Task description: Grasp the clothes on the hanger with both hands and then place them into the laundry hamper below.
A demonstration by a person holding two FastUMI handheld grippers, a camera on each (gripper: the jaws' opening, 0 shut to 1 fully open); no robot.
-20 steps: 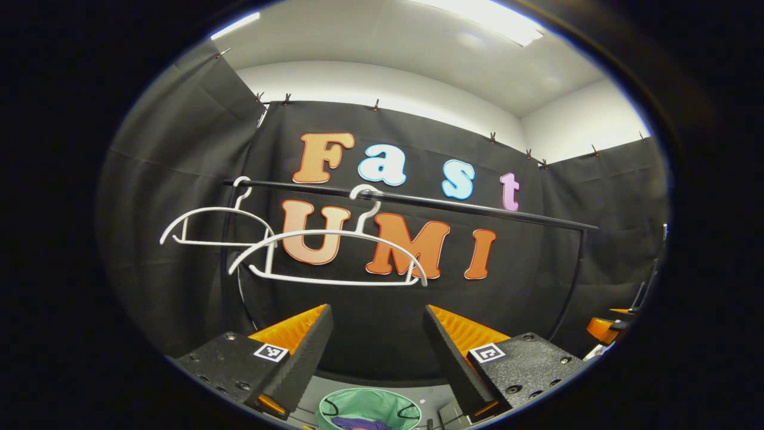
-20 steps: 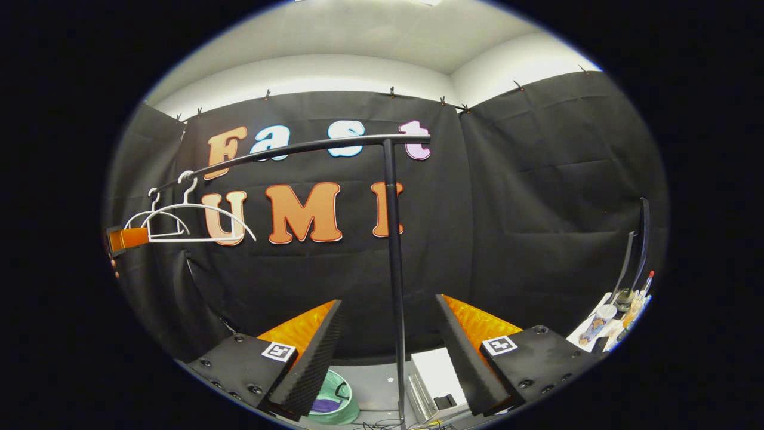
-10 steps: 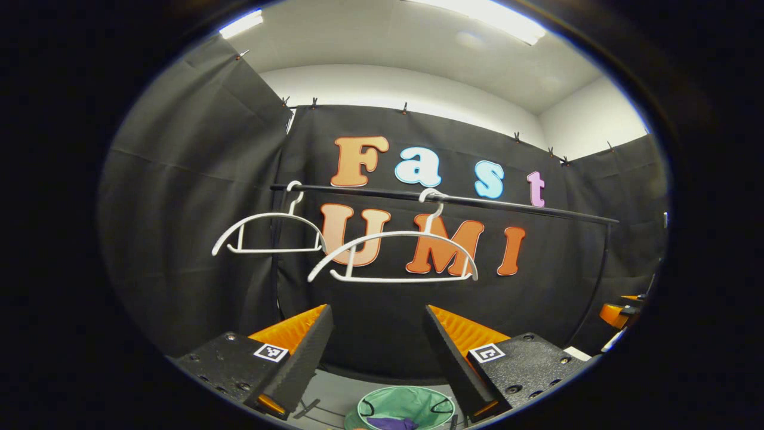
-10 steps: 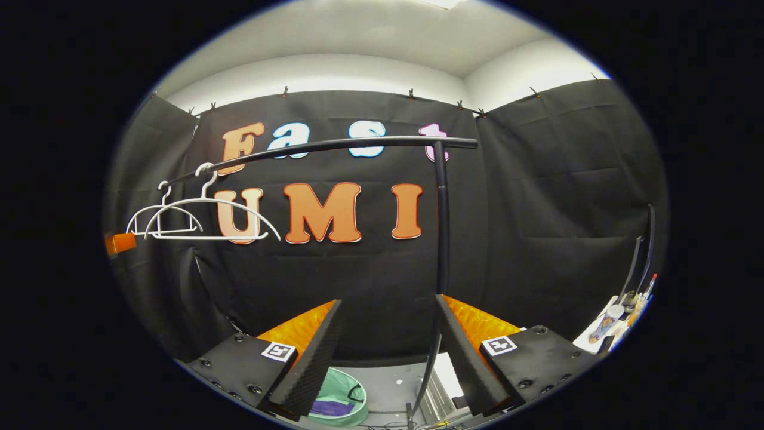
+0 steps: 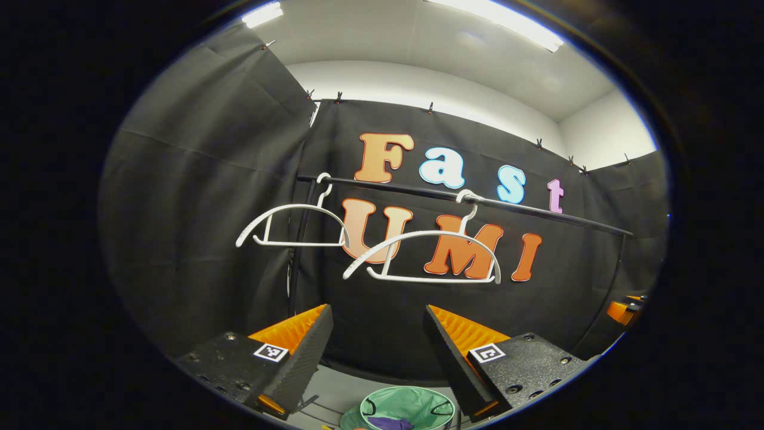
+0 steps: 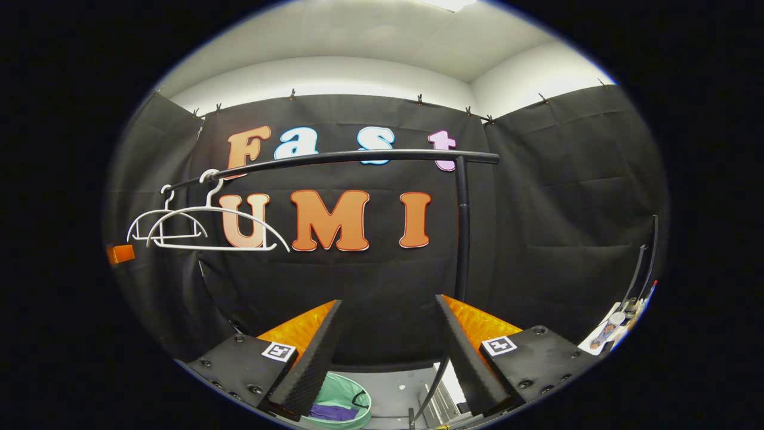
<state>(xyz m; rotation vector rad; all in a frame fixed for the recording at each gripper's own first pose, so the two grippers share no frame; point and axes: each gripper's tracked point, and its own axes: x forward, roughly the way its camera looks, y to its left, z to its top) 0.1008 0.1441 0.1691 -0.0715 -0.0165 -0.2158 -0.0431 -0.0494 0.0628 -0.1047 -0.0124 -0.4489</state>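
Observation:
Two bare white hangers (image 5: 427,254) (image 5: 292,224) hang on the black rail (image 5: 465,200); the right gripper view has the same pair (image 6: 218,227) at its left. A green hamper (image 5: 407,409) stands on the floor below with purple cloth (image 5: 391,423) inside it, and shows again (image 6: 342,401) low in the right gripper view. My left gripper (image 5: 377,349) is open and holds nothing, well short of the rail. My right gripper (image 6: 388,346) is open too, in front of the rail's upright post (image 6: 461,227). The other gripper shows at the far right edge (image 5: 621,310) of the left gripper view.
The rack's black post and curved foot (image 6: 433,382) stand just beyond my right fingers. A white box (image 6: 444,394) lies on the grey floor beside the foot. At the far right a table edge (image 6: 615,325) carries small items.
Both views have swung left, so the hangers and rail have slid rightward in them. The hamper has shifted right in the left gripper view. Both grippers have stayed open.

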